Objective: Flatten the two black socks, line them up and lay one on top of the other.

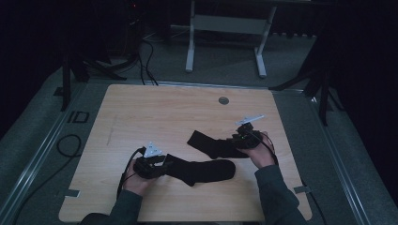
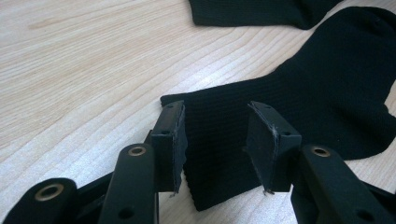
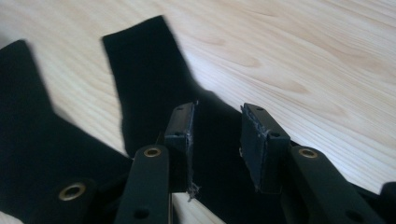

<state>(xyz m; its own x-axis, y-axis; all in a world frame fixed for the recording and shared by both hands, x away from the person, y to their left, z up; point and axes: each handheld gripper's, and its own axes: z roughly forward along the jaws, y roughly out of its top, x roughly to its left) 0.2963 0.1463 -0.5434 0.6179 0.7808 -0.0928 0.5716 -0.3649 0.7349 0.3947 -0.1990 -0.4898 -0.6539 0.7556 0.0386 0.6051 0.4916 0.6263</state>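
Observation:
Two black socks lie on the wooden table (image 1: 141,112). The near sock (image 1: 202,169) stretches rightwards from my left gripper (image 1: 162,164). In the left gripper view its ribbed cuff (image 2: 215,154) lies flat between the open jaws of the left gripper (image 2: 215,112), and the pads (image 2: 180,140) stand clear of the cloth. The far sock (image 1: 211,145) runs from its cuff towards my right gripper (image 1: 237,139). In the right gripper view this sock (image 3: 140,70) passes under the right gripper (image 3: 218,112), whose jaws are apart with no grip on it. The near sock (image 3: 23,121) shows at the left.
A round metal grommet (image 1: 223,100) sits near the table's far edge. Behind the table stand a white desk frame (image 1: 190,42) and dark tripod legs (image 1: 324,93). A cable (image 1: 70,143) loops on the floor at the left.

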